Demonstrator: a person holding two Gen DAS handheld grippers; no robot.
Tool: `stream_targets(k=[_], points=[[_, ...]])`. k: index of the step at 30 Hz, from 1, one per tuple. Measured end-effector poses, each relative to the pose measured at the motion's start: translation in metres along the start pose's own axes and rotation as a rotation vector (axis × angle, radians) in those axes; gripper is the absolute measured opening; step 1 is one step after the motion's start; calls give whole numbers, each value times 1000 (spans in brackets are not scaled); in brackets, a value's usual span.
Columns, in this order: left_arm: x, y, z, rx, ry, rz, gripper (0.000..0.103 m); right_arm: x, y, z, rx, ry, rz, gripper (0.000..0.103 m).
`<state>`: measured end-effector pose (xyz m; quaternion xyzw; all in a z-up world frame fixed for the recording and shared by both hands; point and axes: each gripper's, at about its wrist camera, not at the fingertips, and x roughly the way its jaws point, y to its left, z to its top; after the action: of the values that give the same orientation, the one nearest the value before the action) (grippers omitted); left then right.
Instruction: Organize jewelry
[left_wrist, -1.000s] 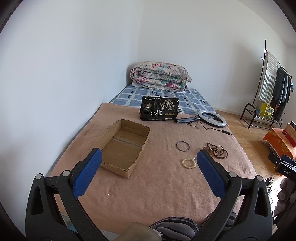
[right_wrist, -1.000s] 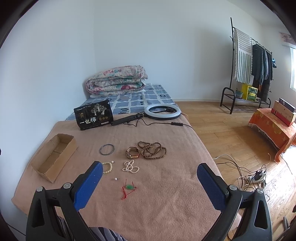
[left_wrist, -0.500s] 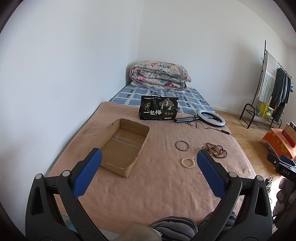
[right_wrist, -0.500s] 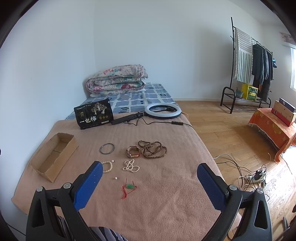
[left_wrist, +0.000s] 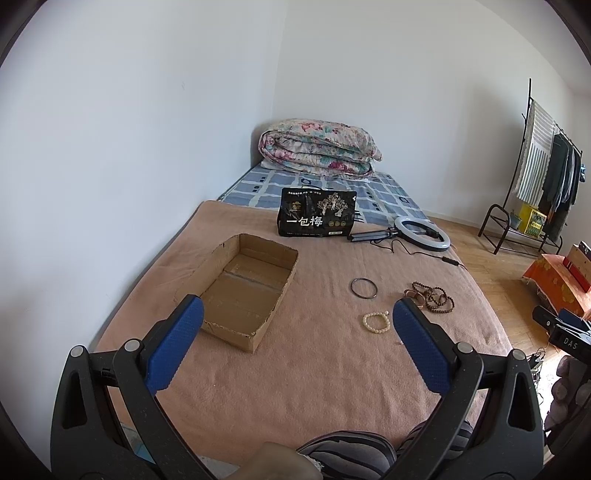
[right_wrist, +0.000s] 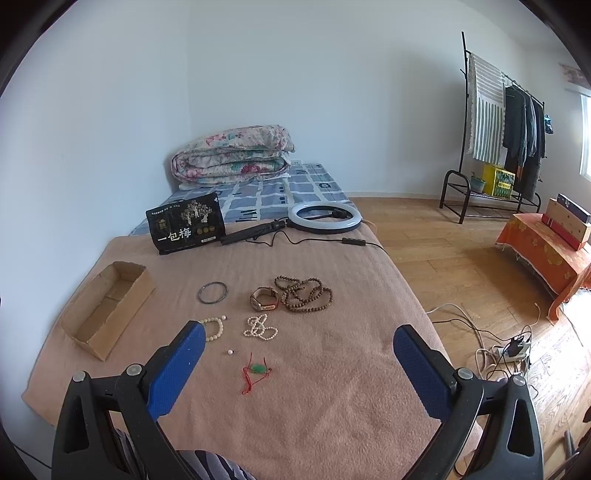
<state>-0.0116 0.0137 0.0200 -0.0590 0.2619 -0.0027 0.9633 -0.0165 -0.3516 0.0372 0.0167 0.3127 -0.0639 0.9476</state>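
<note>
- Jewelry all sits loose on the blanket: bangle, watch, brown beads
- cardboard box beside it, empty
- left gripper and right gripper both spread wide, grabbing nothing

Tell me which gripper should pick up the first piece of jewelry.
Right, probably. The right gripper is open and faces the jewelry, with the green pendant on red cord lying nearest between its fingers. The left gripper, also open, faces mostly the empty cardboard box.
</note>
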Motion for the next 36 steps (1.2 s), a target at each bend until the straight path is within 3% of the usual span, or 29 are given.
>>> stream_targets(k=[18,23,36], points=[[-11,-6,-3,2,19,-10,103,14,-3,-3,-4,23,2,103],[14,-17,-17,15,30,-33,103,31,-9,-10,1,43,33,103],[78,-34,-8,88,85,-73,103,74,-23,-16,11,98,53,103]])
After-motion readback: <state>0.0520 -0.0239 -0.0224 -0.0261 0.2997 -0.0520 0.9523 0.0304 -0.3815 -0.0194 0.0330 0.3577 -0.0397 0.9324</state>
